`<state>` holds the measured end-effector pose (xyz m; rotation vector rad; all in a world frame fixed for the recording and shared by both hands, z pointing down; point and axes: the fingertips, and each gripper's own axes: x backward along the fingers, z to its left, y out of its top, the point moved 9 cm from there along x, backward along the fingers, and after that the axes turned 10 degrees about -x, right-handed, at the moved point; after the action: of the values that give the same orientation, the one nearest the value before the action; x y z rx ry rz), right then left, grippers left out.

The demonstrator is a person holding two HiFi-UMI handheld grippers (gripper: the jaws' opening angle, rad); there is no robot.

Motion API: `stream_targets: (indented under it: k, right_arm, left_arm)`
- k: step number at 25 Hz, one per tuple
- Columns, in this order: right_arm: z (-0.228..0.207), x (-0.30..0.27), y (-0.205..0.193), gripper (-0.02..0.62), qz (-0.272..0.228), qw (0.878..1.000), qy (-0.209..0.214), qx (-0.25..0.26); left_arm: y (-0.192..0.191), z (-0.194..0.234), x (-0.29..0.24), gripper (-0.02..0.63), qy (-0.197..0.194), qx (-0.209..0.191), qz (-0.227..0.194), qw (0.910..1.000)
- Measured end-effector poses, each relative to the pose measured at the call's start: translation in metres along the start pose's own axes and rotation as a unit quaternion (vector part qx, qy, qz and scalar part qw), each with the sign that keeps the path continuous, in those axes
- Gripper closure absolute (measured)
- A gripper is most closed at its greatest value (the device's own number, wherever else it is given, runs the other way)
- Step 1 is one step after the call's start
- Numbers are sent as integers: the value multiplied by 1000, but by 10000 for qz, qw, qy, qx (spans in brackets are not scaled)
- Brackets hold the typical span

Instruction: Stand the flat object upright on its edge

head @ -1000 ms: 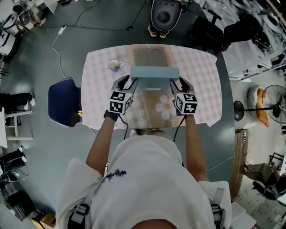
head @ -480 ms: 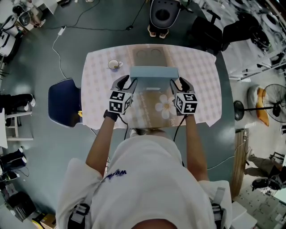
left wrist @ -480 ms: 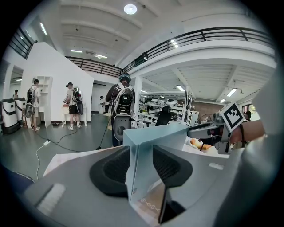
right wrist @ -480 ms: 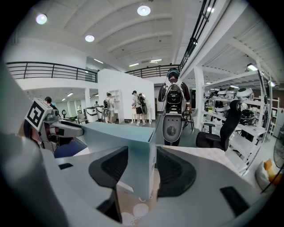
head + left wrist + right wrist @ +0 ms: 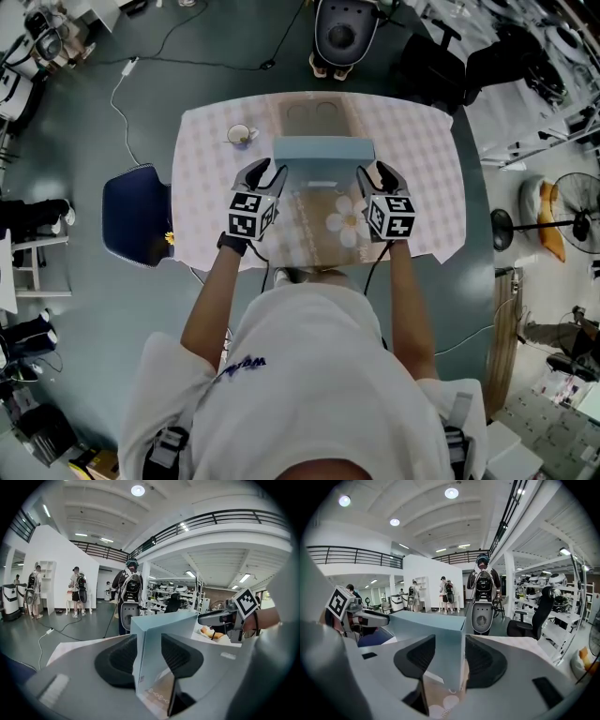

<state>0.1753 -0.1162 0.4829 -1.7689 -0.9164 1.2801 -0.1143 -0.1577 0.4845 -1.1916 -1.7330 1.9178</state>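
The main part of the task looks done: the pale blue flat box (image 5: 323,150) is already raised, its narrow long edge turned up to the head camera, and it stands about in the middle of the table (image 5: 422,187), a little nearer to the far edge than to the near one. The left gripper (image 5: 270,169) is closed on the left end of the box and the right gripper (image 5: 373,171) on the right end; in each gripper view the dark pads press on both broad faces. What is left, as I judge, is to let the lower edge sit firmly on the checked cloth and then to release both ends without tipping the box. I cannot tell if the lower edge touches the cloth already. The box (image 5: 161,639) is thin, with sharp corners and plain matt faces (image 5: 436,634). Below it a brownish surface with a daisy (image 5: 345,220) shows; whether this belongs to the box is not clear.
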Motion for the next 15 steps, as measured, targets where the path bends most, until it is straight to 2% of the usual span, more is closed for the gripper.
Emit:
stream_targets:
  k: [15]
  right_arm:
    - [30,43,0,396,-423,9991,-89,-20]
  left_arm:
    - [8,-6,51,445,-93,-134,-427,9990]
